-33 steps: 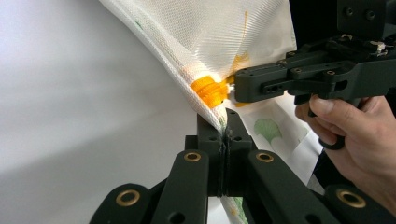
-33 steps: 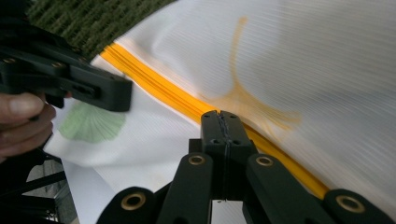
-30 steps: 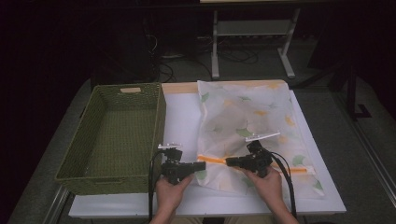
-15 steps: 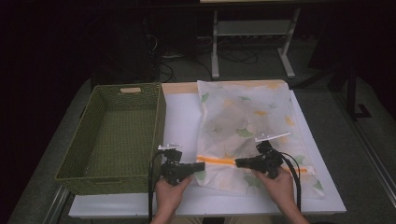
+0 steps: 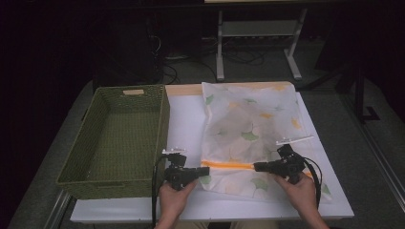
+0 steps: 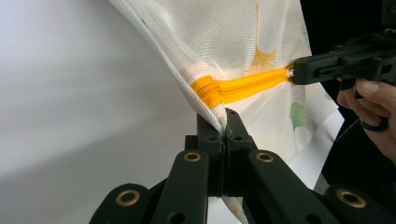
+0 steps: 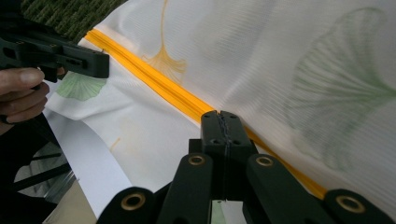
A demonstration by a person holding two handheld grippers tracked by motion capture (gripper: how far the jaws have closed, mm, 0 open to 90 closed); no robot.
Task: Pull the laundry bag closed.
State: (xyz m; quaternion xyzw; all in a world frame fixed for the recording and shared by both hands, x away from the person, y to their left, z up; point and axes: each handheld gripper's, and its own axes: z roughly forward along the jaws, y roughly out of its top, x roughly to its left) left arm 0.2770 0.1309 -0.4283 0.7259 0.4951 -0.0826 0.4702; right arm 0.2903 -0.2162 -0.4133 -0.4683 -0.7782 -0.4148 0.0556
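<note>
A white mesh bag [image 5: 248, 119] printed with green and yellow leaves lies flat on the white table [image 5: 186, 124]. An orange zipper [image 5: 229, 165] runs across its near end. My left gripper [image 5: 204, 170] is shut on the bag's left edge just below the zipper's end [image 6: 208, 88], lifting the fabric slightly. My right gripper [image 5: 256, 166] is shut on the zipper farther right, and its closed jaws sit on the orange line [image 7: 154, 79]. In the left gripper view the right gripper [image 6: 296, 72] meets the zipper's far end. In the right gripper view the left gripper [image 7: 105, 65] shows at upper left.
A green woven basket [image 5: 162, 124] stands to the left of the bag, close to my left hand. A metal stand [image 5: 258, 33] is on the dark floor beyond the table. The table's front edge lies just under both hands.
My right gripper has slid to the right along the zipper, away from the left gripper. More orange zipper shows between the two. The left gripper has held still.
</note>
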